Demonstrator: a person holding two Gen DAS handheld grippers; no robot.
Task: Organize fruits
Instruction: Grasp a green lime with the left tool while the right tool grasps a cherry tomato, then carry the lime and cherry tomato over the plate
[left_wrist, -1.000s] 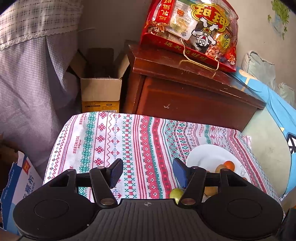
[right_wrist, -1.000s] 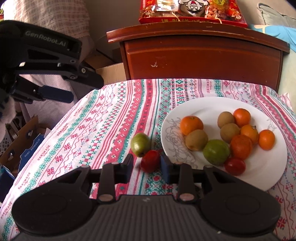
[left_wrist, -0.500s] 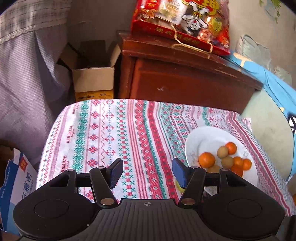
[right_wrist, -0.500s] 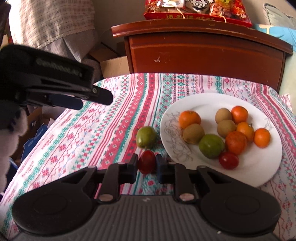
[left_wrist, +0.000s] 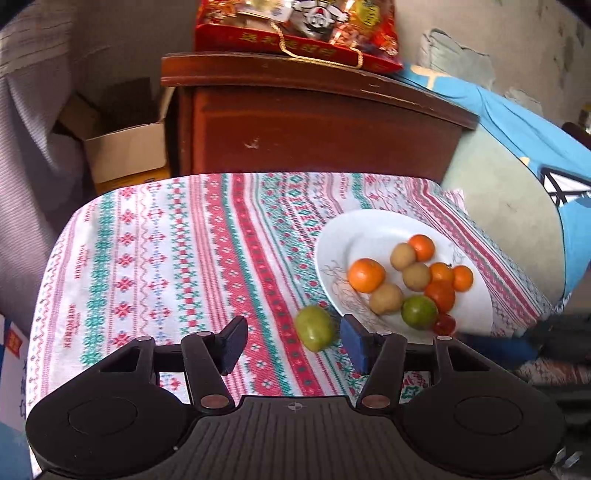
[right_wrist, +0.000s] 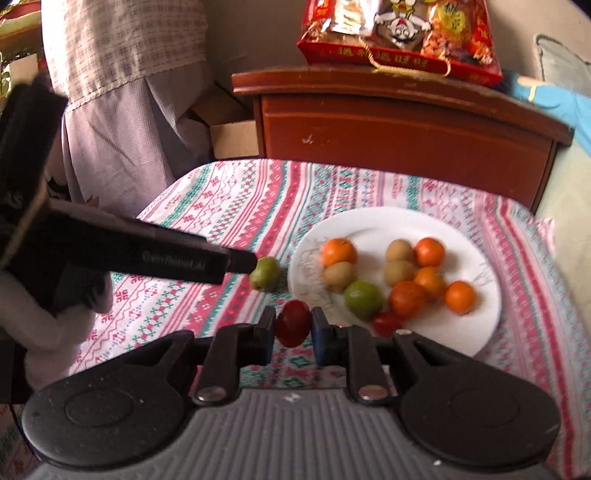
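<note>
Plate (right_wrist: 476, 325): my landmark, round glossy white.
Right gripper (right_wrist: 293, 326): my jaws pinch a smooth red fruit (right_wrist: 293, 328) beside the plate.
Left gripper (left_wrist: 291, 341): my jaws gape wide near a green fruit (left_wrist: 315, 328).

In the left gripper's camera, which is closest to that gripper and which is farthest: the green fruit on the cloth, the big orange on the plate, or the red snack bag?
1. Green fruit, on the cloth between the open left gripper fingers, toward the right one.
2. Big orange, on the plate's left part.
3. Red snack bag, atop the wooden cabinet behind the table.
</note>
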